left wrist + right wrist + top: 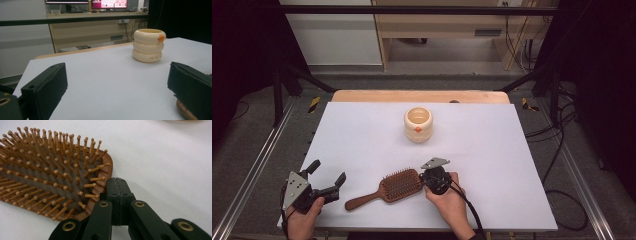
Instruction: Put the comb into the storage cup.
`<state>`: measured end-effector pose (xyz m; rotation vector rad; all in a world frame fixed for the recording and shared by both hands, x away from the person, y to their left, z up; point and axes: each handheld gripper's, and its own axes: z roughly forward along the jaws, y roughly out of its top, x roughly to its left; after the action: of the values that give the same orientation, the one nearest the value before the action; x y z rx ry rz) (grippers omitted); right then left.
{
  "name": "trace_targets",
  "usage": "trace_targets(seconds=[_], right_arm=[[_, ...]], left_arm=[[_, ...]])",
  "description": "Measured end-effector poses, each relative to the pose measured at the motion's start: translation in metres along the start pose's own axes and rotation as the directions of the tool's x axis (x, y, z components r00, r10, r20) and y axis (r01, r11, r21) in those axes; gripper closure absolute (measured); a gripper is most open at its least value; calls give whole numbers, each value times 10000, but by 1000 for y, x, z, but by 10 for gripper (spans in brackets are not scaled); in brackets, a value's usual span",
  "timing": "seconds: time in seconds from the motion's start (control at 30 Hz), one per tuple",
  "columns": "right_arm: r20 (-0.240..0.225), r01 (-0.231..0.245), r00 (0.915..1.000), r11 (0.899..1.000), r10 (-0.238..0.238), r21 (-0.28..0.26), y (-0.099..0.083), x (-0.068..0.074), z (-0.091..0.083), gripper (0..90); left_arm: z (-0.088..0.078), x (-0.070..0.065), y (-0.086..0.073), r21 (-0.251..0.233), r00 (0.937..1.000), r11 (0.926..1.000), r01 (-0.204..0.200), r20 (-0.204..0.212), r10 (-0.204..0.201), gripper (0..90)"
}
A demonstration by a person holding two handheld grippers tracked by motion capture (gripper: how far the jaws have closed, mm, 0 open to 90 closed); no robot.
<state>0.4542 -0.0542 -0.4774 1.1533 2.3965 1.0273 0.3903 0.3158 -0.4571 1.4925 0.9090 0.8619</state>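
So the hairbrush point(387, 190) is lying bristles-up near the front edge of the tabletop point(492, 150), long axis running diagonally: handle pointing toward the front-left, paddle head toward the right. The right gripper point(426, 179) is sitting right at the head's outer edge, and in the right gripper view its jaws are pressed together with nothing between them, tips touching the wooden rim of the brush point(53, 182) rather than clamping it. Looks to me like it's nudging or lining up the head, not gripping. The left gripper point(328, 176) is hovering off the handle end with its jaws standing wide apart and nothing in them; in its own view the handle tip point(186, 111) is peeking in just under the right jaw. So the left one is the nearer one for the handle, and I'm guessing it's going to need to swing right and down along that diagonal to get it. A cream cup point(418, 124) is standing farther back near the middle, well apart from everything, so nothing's really getting in the way.
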Motion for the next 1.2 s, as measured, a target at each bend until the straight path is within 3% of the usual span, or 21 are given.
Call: trace_targets(seconds=[0.53,1.2], right_arm=[[-90,126,9999,9999,-126,-21,2,3,2,900],[-127,136,9998,9997,-138,-219,2,-3,2,887]], left_arm=[[1,-1,0,51,10000,10000,-23,9,23,26],[1,0,-1,146,10000,9999,18,-48,-17,29]])
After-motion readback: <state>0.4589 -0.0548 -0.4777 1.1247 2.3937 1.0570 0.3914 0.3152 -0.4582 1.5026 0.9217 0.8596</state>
